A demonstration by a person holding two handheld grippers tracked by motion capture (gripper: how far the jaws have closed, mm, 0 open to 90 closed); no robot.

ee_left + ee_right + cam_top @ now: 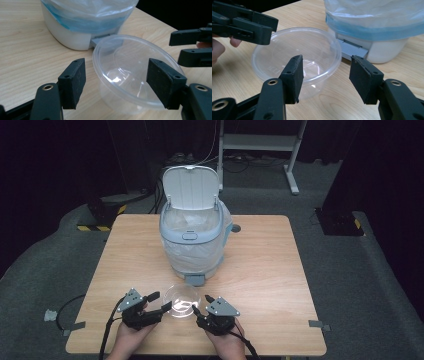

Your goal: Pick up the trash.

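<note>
A clear round plastic tub with a lid (182, 300) stands on the wooden table (265, 265), just in front of a lidded bin. My left gripper (161, 301) is at the tub's left edge and my right gripper (202, 304) at its right edge, each held in a hand. In the left gripper view the left gripper (116, 72) stands open, with the tub (125, 62) partly between its jaws. In the right gripper view the right gripper (327, 67) is open too, and the tub (297, 47) lies ahead and to the left of it. Neither gripper grips anything.
A white and blue pedal bin (192, 237) stands mid-table, lid up, lined with a clear bag, its pedal (194, 280) facing the tub. A white metal frame (260, 142) stands on the floor behind the table. Bare table lies left and right of the bin.
</note>
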